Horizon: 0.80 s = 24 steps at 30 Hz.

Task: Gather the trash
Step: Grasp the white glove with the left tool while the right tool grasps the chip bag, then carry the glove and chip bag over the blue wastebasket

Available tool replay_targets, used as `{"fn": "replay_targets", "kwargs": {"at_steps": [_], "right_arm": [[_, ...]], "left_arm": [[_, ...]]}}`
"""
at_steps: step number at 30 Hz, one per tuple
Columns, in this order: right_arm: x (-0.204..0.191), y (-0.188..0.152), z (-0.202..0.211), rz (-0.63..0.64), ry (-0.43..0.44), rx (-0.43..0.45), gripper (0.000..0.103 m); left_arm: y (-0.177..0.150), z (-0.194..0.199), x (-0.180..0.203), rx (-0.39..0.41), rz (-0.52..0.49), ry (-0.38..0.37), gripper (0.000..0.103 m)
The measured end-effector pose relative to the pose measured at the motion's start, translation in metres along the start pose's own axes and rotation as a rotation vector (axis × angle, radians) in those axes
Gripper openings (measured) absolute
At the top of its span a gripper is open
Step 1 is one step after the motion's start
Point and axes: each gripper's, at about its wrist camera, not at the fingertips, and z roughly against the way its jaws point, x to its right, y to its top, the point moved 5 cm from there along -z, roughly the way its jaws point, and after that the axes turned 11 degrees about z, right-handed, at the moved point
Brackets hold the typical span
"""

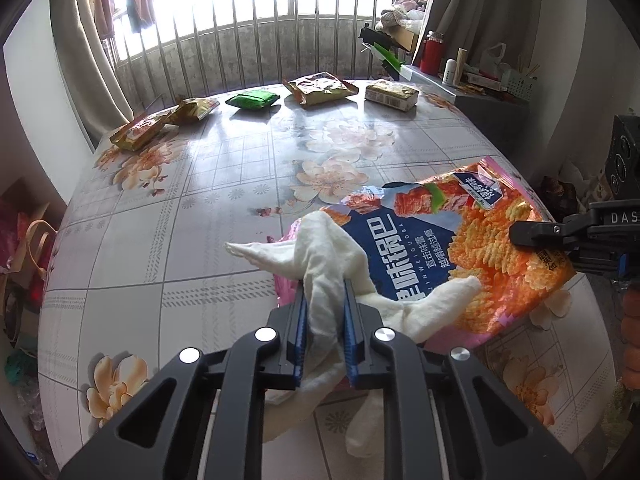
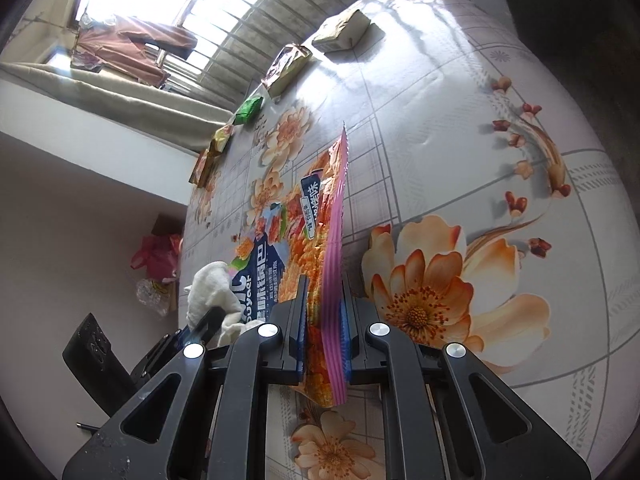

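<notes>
On the flowered table [image 1: 224,208] we clamp the left gripper [image 1: 325,300] on a white cloth [image 1: 332,248] and the right gripper [image 2: 325,300] on the big snack bag [image 2: 316,248], with five wrappers [image 1: 320,88] still uncollected.

Glossy foil snack bag [image 1: 452,248], soft white cloth [image 1: 324,280], shiny floral tablecloth [image 1: 200,200].

Floral-clothed table [image 1: 224,200] with five snack packets [image 1: 320,89] along its far edge.

Left tool [image 1: 325,300] and right tool [image 2: 324,300] both clamped, apparently angled downward.
</notes>
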Motion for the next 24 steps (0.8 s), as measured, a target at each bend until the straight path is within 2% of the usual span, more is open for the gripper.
{"fn": "replay_targets", "kwargs": {"at_steps": [15,24], "right_arm": [[0.009,-0.024,0.043,-0.098,0.037,0.083,0.011],[0.018,-0.061,0.092,-0.181,0.044,0.201,0.011]], "left_arm": [[-0.006,0.048,0.017,0.063,-0.013,-0.057,0.015],[-0.019,0.087,0.035,0.097,-0.038,-0.128,0.014]]}}
